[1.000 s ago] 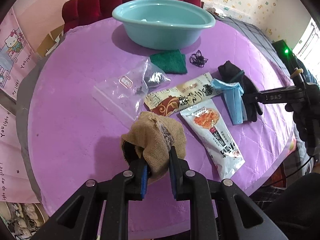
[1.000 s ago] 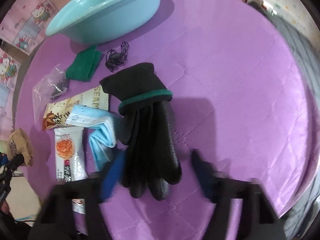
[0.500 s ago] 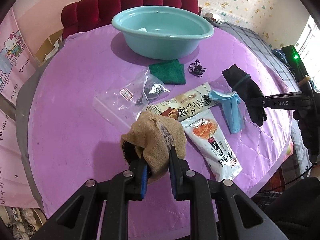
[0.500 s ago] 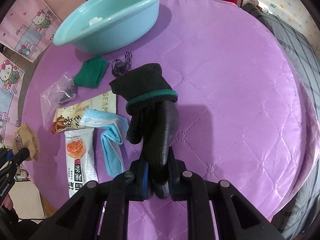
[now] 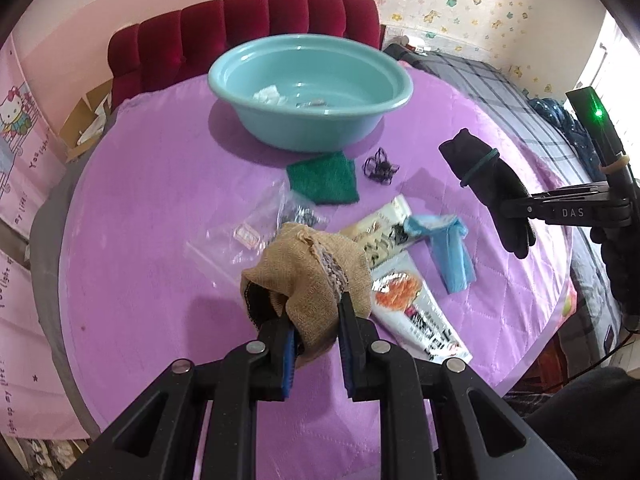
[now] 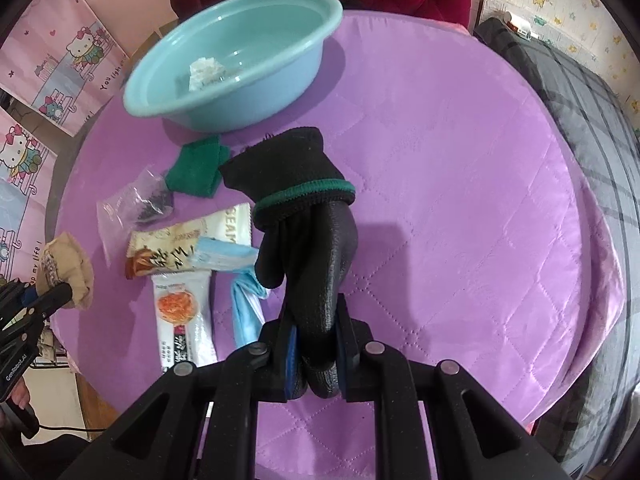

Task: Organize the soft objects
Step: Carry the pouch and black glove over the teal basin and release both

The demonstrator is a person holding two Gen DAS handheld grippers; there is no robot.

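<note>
Right wrist: packets (image 6: pixel 182 312) beside mask (image 6: pixel 244 304).

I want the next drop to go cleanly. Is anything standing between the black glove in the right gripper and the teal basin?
Nothing visible blocks it. The black glove with the green cuff hangs clear of the purple tablecloth in the right gripper. The green cloth lies flat below the path to the teal plastic basin, whose top is open.

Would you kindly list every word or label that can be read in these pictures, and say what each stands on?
"DAS": side of the right gripper, left wrist view.
"SEAM", cut off: white end of the beige snack packet.
"GenRobot.AI": body of the left gripper, right wrist view.
Orange-picture packet: print unreadable.
Pink wall posters: script partly legible, unsure.
</note>
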